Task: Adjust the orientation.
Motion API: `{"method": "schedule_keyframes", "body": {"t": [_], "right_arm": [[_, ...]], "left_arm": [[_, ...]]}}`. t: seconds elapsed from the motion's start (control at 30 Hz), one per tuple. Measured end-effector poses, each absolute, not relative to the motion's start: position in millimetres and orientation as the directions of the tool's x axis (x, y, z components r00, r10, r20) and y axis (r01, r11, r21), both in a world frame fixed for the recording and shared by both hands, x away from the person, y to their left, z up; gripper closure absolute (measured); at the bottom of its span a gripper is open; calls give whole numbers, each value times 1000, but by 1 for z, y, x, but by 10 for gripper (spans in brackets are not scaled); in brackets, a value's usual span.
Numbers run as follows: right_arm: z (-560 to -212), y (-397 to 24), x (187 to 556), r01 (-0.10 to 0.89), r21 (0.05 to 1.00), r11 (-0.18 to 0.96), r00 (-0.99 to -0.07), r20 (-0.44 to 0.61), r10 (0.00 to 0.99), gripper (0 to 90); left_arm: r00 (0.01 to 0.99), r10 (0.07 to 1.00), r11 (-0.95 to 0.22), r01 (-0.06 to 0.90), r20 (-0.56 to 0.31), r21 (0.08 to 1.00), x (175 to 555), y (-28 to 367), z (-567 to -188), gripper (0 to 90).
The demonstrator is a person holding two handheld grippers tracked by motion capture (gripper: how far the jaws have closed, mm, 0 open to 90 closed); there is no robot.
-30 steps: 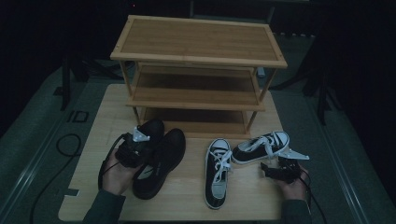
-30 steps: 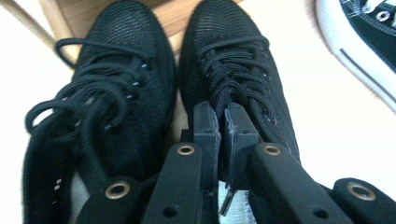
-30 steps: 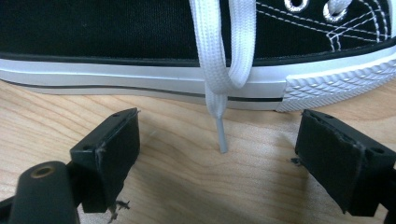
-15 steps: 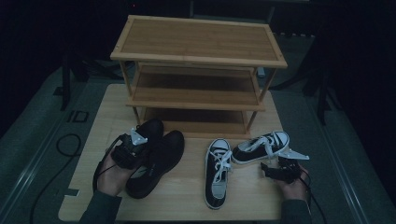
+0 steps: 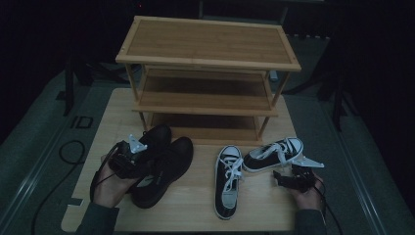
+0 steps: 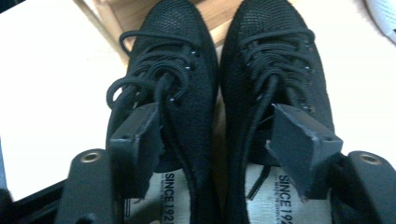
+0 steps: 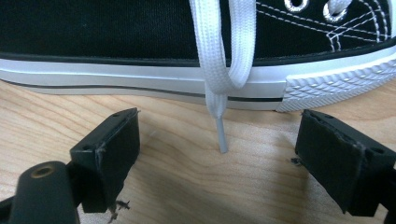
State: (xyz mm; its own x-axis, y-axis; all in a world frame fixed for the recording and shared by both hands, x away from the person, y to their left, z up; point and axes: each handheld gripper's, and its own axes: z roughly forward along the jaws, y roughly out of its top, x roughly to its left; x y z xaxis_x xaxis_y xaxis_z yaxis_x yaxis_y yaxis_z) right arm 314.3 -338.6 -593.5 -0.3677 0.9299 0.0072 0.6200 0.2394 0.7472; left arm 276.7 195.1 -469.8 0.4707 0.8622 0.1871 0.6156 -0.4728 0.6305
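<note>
Jaws of the left gripper [image 6: 219,140] have just spread off the black mesh lace-up shoes [image 5: 159,164], which sit nearer the bamboo shelf rack [image 5: 208,73]; right gripper [image 7: 219,158] gapes empty.

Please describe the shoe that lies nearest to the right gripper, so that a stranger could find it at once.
Start at the bamboo shoe rack on the wooden table. In front of its right leg lie two black canvas sneakers with white laces. The wanted sneaker is the right one: it lies crosswise, toe to the right, while its partner points toward the rack.

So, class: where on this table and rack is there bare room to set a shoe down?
The rack top and both lower shelves are bare. The table is free left of the rack. Crowded: the front, with black shoes and sneakers.
</note>
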Motion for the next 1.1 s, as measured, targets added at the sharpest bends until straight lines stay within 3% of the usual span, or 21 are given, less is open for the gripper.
{"method": "schedule_keyframes", "body": {"t": [0.37, 0.6, 0.87, 1.1], "right_arm": [[-593, -339, 314, 620, 747, 240, -368, 7, 930, 137], [-593, -339, 314, 620, 747, 240, -368, 7, 930, 137], [-593, -339, 314, 620, 747, 240, -368, 7, 930, 137], [-593, -339, 314, 620, 747, 240, -368, 7, 930, 137]], "left_arm": [[475, 878, -412, 684, 60, 603, 285, 205, -479, 289], [466, 884, -395, 710, 31, 583, 292, 206, -483, 283], [463, 886, -394, 736, 14, 550, 297, 205, -489, 470], [472, 881, -403, 743, 8, 534, 300, 204, -491, 562]]}}
